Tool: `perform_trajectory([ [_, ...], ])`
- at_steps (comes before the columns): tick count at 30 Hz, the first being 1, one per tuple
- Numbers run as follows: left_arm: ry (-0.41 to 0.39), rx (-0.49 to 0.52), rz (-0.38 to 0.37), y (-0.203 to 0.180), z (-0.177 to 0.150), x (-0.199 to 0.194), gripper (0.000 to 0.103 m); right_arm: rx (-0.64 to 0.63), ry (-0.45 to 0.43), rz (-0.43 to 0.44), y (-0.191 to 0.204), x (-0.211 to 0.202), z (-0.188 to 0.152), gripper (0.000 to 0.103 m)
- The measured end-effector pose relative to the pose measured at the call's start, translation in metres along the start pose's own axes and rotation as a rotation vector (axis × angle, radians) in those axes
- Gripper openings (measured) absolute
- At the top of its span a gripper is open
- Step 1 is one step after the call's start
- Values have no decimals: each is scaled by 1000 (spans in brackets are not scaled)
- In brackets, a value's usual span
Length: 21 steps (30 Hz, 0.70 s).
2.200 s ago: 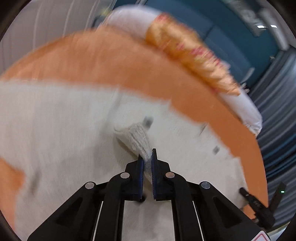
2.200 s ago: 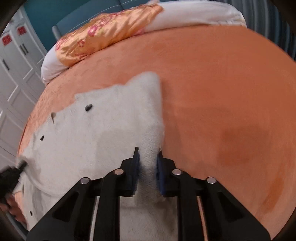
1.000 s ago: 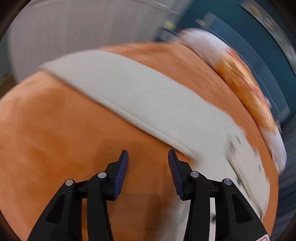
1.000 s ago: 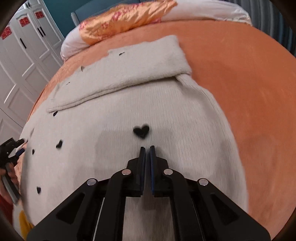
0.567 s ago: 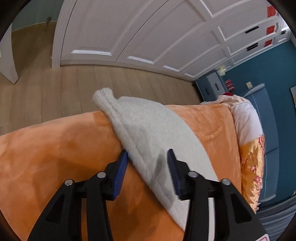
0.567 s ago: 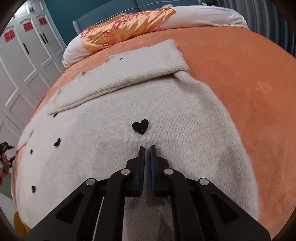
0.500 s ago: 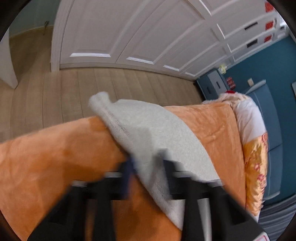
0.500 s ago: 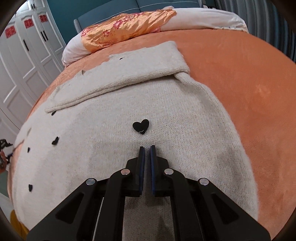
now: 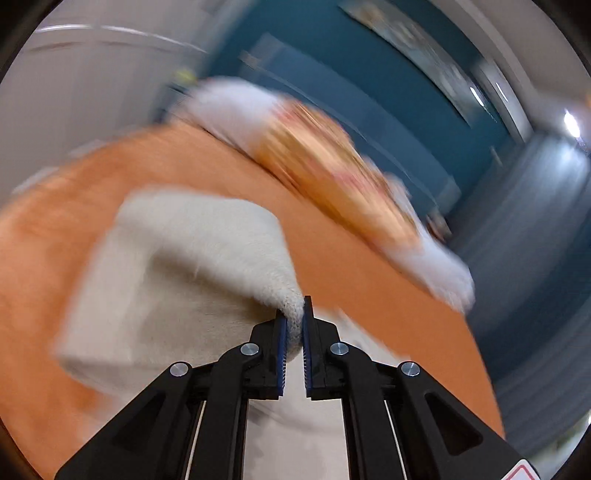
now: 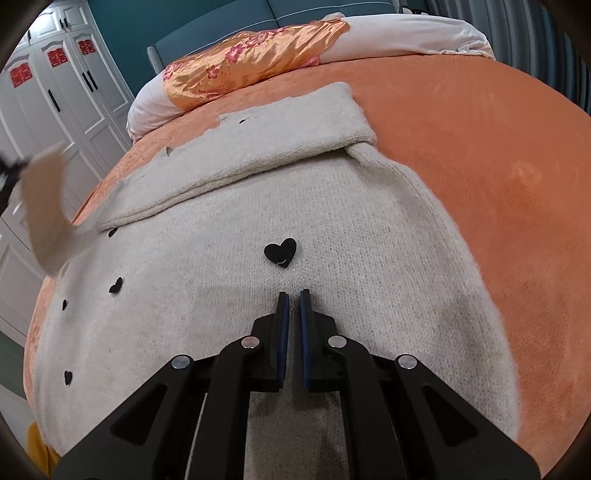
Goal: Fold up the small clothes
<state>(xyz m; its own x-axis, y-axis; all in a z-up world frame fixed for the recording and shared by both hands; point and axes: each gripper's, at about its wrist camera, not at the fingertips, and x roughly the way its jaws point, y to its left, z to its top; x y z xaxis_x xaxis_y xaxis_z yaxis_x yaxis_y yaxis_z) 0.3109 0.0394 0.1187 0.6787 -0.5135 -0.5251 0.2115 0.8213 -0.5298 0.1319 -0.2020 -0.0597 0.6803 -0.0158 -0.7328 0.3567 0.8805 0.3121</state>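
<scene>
A cream knit sweater (image 10: 332, 229) with small black hearts lies spread on the orange bed (image 10: 498, 147). One sleeve (image 10: 280, 136) is folded across its far side. My right gripper (image 10: 291, 295) is shut and empty, low over the sweater's middle near a black heart (image 10: 280, 251). My left gripper (image 9: 293, 314) is shut on the other sleeve's end (image 9: 291, 306) and holds it lifted above the sweater (image 9: 147, 295); this view is blurred. The lifted sleeve (image 10: 44, 206) shows blurred at the left of the right wrist view.
A gold floral pillow (image 10: 255, 55) and a white pillow (image 10: 406, 37) lie at the head of the bed. White wardrobe doors (image 10: 55, 81) stand to the left. A teal headboard (image 10: 221, 26) is behind.
My left gripper has closed on the sleeve at the bed's edge and swung it up and over toward the sweater. My right gripper has stayed shut over the sweater's middle.
</scene>
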Motion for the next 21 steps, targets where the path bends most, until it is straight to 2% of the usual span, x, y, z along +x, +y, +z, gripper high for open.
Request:
perform_trajectory([
  [2, 148, 44, 7, -42, -59, 49, 12, 9, 0, 11, -2, 0, 0, 4],
  [4, 243, 44, 40, -57, -102, 75, 16, 24, 2, 28, -6, -1, 1, 4],
  [6, 302, 2, 37, -55, -131, 84, 17, 37, 5, 43, -9, -1, 2, 4],
  [8, 328, -73, 30, -35, -147, 77, 18, 49, 16, 53, -11, -3, 4, 5],
  [10, 296, -126, 48, -9, -138, 63, 21, 50, 45, 53, -11, -4, 10, 9],
  [12, 237, -150, 92, 15, -123, 47, 24, 40, 67, 64, -3, -6, 22, 26],
  [13, 210, -159, 123, 29, -116, 34, 26, 38, 59, 76, 1, -8, 27, 45],
  [14, 185, -173, 156, 47, -102, 28, 27, 43, 32, 85, 7, -9, 39, 54],
  [17, 138, -247, 236, 97, -74, 13, 28, 74, 7, 133, 17, 0, 66, 54],
  [21, 116, -349, 261, 137, -67, 10, 28, 136, 48, 108, 22, 45, 108, 54],
])
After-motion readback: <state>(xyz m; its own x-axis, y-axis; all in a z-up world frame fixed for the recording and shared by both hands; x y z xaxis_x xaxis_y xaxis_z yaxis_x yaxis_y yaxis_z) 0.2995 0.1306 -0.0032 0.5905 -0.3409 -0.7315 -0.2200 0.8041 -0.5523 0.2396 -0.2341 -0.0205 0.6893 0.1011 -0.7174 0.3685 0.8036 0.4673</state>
